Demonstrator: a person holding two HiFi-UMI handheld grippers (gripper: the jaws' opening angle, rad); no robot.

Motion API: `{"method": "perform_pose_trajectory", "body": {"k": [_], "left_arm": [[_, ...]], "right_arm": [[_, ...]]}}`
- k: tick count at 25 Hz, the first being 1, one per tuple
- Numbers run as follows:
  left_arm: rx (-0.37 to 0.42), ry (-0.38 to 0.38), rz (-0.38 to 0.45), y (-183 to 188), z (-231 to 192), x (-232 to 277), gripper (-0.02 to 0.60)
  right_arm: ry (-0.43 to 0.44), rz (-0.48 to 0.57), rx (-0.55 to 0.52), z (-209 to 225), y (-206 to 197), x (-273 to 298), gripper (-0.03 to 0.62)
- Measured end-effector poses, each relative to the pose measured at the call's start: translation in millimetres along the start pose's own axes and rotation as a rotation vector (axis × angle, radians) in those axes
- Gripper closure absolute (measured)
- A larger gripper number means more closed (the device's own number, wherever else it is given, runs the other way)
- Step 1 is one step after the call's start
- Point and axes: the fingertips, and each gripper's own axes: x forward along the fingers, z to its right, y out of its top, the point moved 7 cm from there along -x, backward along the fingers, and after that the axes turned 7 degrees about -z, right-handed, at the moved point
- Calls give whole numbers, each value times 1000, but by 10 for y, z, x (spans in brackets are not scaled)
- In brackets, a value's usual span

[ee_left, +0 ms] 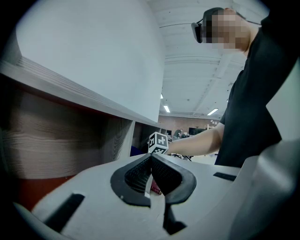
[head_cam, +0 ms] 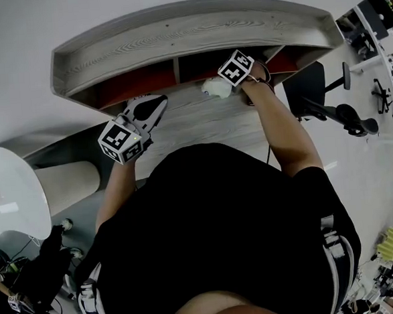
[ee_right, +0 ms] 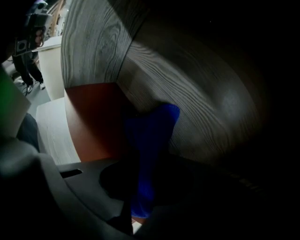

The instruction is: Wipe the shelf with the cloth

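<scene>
The grey wood shelf (head_cam: 188, 33) has red-lined compartments under its curved top. My right gripper (ee_right: 140, 187) reaches into a middle compartment, shut on a blue cloth (ee_right: 152, 140). The cloth hangs against the grey side wall (ee_right: 187, 93), beside the red panel (ee_right: 93, 117). In the head view only that gripper's marker cube (head_cam: 236, 67) and white body show; its jaws and the cloth are hidden inside. My left gripper (head_cam: 158, 102) hovers over the lower wood board (head_cam: 201, 122) in front of the left compartment, shut with nothing between its pads (ee_left: 161, 171).
A white round table (head_cam: 4, 193) and a pale cylinder (head_cam: 67, 185) stand at the left. A black office chair (head_cam: 327, 103) sits right of the shelf. The person's torso fills the lower head view.
</scene>
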Motion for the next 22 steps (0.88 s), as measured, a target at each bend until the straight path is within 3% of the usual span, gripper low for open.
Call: {"method": "perform_pose_trajectory", "body": {"k": [6, 22], "left_arm": [[-2, -24, -7, -2, -31, 27, 565], [-10, -51, 4, 43, 3, 8, 565]], "right_arm": [[-25, -83, 28, 71, -59, 25, 539], [-46, -125, 54, 104, -128, 28, 539]]}}
